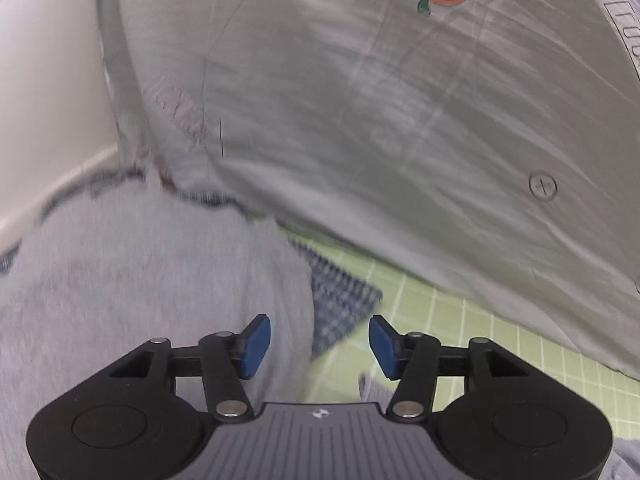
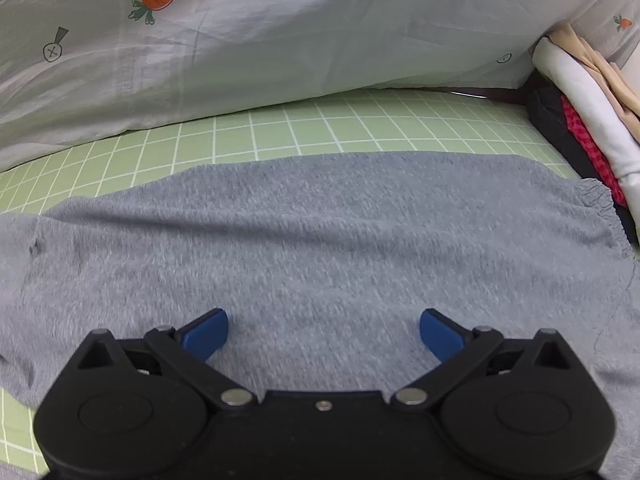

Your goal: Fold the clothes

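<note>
A grey knit garment (image 2: pixel 320 232) lies spread flat on a green grid sheet (image 2: pixel 280 132), its elastic waistband (image 2: pixel 600 208) at the right. My right gripper (image 2: pixel 324 330) is open and empty, just above the garment's near part. In the left wrist view the same grey garment (image 1: pixel 140 280) fills the lower left. A blue checked cloth (image 1: pixel 340 300) shows beside it. My left gripper (image 1: pixel 319 346) is open and empty over the garment's edge. This view is blurred.
A pale pillow with carrot prints (image 2: pixel 240 32) lies along the far side, also in the left wrist view (image 1: pixel 360 100). A stack of folded clothes (image 2: pixel 580 120) stands at the right. A white wall (image 1: pixel 48 100) is at the left.
</note>
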Action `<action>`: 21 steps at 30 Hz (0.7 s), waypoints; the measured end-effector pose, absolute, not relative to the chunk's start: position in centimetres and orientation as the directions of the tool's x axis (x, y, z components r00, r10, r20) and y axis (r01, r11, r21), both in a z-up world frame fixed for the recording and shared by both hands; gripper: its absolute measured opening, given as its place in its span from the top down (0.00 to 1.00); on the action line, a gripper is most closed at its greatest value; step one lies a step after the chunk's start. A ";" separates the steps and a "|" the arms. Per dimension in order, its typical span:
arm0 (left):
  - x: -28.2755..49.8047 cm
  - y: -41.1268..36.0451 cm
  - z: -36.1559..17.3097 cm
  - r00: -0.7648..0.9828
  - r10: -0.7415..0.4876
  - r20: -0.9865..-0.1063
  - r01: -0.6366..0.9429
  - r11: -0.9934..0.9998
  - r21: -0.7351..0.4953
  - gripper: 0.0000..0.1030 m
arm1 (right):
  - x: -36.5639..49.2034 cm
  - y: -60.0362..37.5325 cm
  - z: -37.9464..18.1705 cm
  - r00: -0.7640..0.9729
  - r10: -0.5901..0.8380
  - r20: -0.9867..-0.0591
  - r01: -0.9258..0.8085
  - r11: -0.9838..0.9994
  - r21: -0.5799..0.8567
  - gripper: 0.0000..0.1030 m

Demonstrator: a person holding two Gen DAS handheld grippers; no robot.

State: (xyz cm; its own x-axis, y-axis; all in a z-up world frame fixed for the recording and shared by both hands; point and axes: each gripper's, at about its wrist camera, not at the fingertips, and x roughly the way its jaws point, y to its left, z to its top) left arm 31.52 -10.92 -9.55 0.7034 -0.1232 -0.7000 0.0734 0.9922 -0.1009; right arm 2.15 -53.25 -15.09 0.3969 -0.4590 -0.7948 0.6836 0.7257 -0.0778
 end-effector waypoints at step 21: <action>26.9 -9.5 -14.4 0.514 -0.238 -0.824 -0.042 0.952 -0.302 0.98 | 2.5 -52.8 -15.3 0.412 -0.438 -0.799 0.678 0.733 -0.051 0.00</action>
State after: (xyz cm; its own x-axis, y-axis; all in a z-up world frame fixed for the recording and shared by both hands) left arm 26.89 -9.54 -14.42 0.5141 -0.2383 -0.8240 -0.0422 0.9525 -0.3017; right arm 2.46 -52.76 -15.33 0.4124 -0.4377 -0.7990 0.6784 0.7329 -0.0514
